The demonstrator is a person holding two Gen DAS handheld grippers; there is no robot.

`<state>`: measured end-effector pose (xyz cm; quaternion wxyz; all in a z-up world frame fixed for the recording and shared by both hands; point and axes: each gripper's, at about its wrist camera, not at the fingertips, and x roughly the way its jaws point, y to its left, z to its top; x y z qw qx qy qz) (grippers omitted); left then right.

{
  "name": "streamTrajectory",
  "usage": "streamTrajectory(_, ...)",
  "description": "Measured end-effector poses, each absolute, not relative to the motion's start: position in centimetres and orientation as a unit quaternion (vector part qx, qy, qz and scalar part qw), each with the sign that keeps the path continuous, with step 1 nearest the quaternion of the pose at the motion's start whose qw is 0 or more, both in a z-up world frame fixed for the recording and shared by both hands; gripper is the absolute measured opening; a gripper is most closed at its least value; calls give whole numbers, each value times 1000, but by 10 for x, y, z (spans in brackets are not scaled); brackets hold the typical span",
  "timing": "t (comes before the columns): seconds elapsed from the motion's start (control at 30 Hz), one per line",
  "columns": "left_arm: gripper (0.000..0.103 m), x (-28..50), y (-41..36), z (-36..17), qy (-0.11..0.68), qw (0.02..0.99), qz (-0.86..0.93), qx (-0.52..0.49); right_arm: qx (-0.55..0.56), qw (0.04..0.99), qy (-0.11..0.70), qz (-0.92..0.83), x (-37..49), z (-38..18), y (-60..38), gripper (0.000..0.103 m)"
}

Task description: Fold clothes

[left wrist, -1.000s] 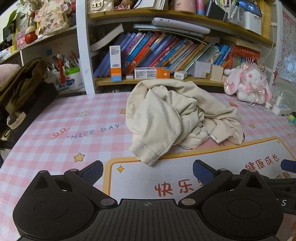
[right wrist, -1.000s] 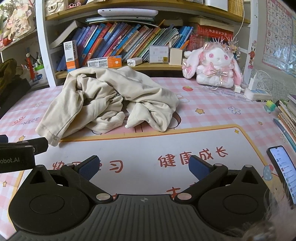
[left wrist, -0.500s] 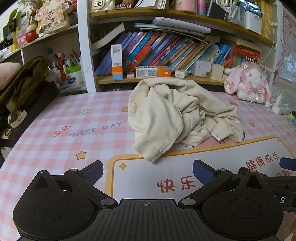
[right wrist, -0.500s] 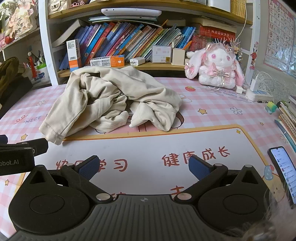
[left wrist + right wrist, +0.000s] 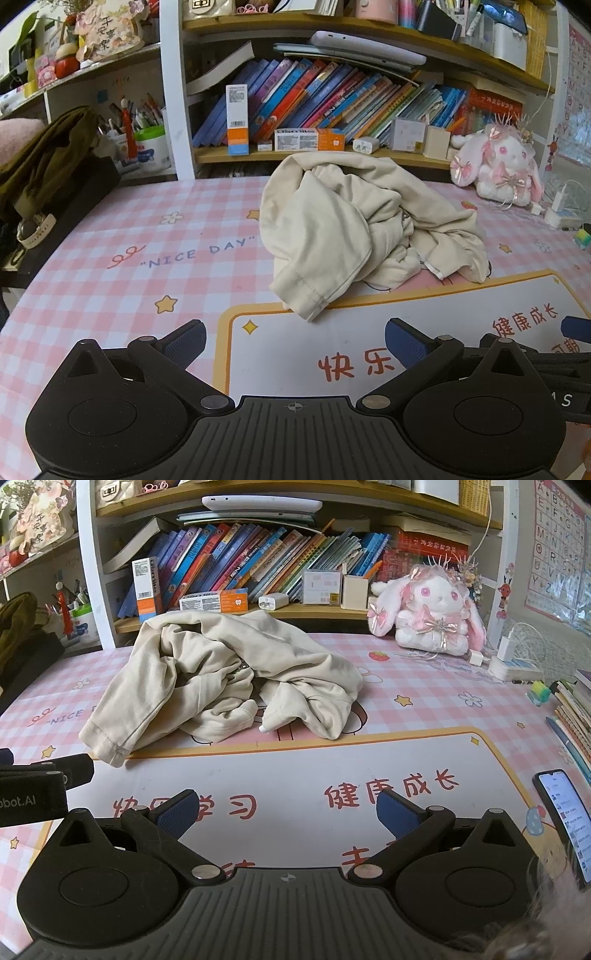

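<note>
A cream cotton garment (image 5: 354,225) lies crumpled in a loose heap on the bench (image 5: 110,280), straight ahead of both hand-held grippers and well short of the bookshelf (image 5: 332,110) behind it. It is not folded — its panels are bunched and twisted over one another, so the kind of garment cannot be told. One long tube, a sleeve or a trouser leg, runs down from the heap's top toward the left hand-held gripper (image 5: 295,343) and ends in a stitched cuff (image 5: 303,299). That cuff is the part of the garment nearest either tool.

Seen from the right hand-held gripper (image 5: 286,808), the heap sits ahead and to the left, its long axis running from the cuff at near left to the bulk at far right. The left tool looks the nearer one to the cuff; the right faces the rounded folds on the heap's right side (image 5: 325,720). Both tools stand with their blue pads wide apart, holding nothing and clear of the cloth.

The fabric looks soft, matte and fairly thick, with deep rounded creases — it should drape and slide rather than hold shape. Under the garment is a smooth pink-checked mat (image 5: 443,686) with a white printed panel. A plush rabbit (image 5: 436,609) sits right of the heap, and a phone (image 5: 565,812) lies near the right tool.
</note>
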<state>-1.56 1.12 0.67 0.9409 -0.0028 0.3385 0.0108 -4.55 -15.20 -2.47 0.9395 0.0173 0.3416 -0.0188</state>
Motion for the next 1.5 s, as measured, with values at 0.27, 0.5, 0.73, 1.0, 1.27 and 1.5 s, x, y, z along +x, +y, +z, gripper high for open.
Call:
streamTrajectory(0.27, 103, -15, 14, 7, 341, 940, 10, 0, 18, 940, 341, -19, -47, -25, -151, 103)
streamTrajectory(0.5, 103, -15, 17, 5, 345, 938, 10, -1, 18, 940, 341, -20, -47, -25, -149, 103)
streamTrajectory(0.73, 103, -13, 20, 4, 351, 936, 1, -2, 19, 939, 342, -22, -46, -25, -145, 103)
streamTrajectory(1.0, 103, -10, 26, 2, 361, 932, -19, -14, 23, 938, 346, -25, -45, -26, -142, 103)
streamTrajectory(1.27, 103, -4, 33, -2, 375, 926, -28, -21, 27, 936, 350, -31, -43, -25, -138, 103)
streamTrajectory(1.5, 103, 1, 35, -6, 371, 927, -48, -30, 31, 935, 350, -37, -40, -23, -134, 103)
